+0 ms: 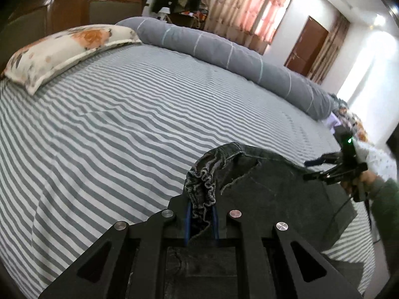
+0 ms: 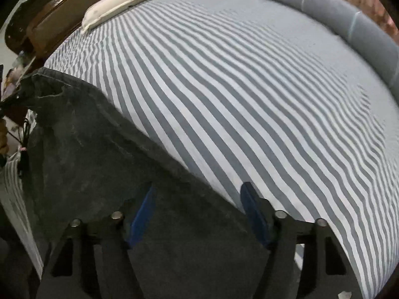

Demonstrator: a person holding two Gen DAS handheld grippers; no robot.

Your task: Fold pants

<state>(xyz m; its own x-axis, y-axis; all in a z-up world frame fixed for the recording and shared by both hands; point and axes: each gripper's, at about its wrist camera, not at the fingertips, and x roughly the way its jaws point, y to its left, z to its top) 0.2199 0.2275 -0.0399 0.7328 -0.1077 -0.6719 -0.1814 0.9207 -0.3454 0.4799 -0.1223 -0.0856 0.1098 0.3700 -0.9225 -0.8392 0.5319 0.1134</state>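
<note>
Dark grey denim pants (image 1: 279,186) lie at the near edge of a striped bed (image 1: 124,114). My left gripper (image 1: 202,214) is shut on the bunched elastic waistband (image 1: 202,186) of the pants. My right gripper (image 2: 199,206) is open, its blue pads (image 2: 251,209) spread wide over the pants (image 2: 94,149), holding nothing. The right gripper also shows at the right edge of the left wrist view (image 1: 311,169), beside the pants, in a hand. The left gripper shows small at the far left of the right wrist view (image 2: 15,97), at the waistband corner.
A floral pillow (image 1: 62,49) lies at the head of the bed by a wooden headboard (image 1: 64,7). A rolled grey duvet (image 1: 237,54) runs along the far side. Curtains, a door and hanging clothes stand beyond the bed.
</note>
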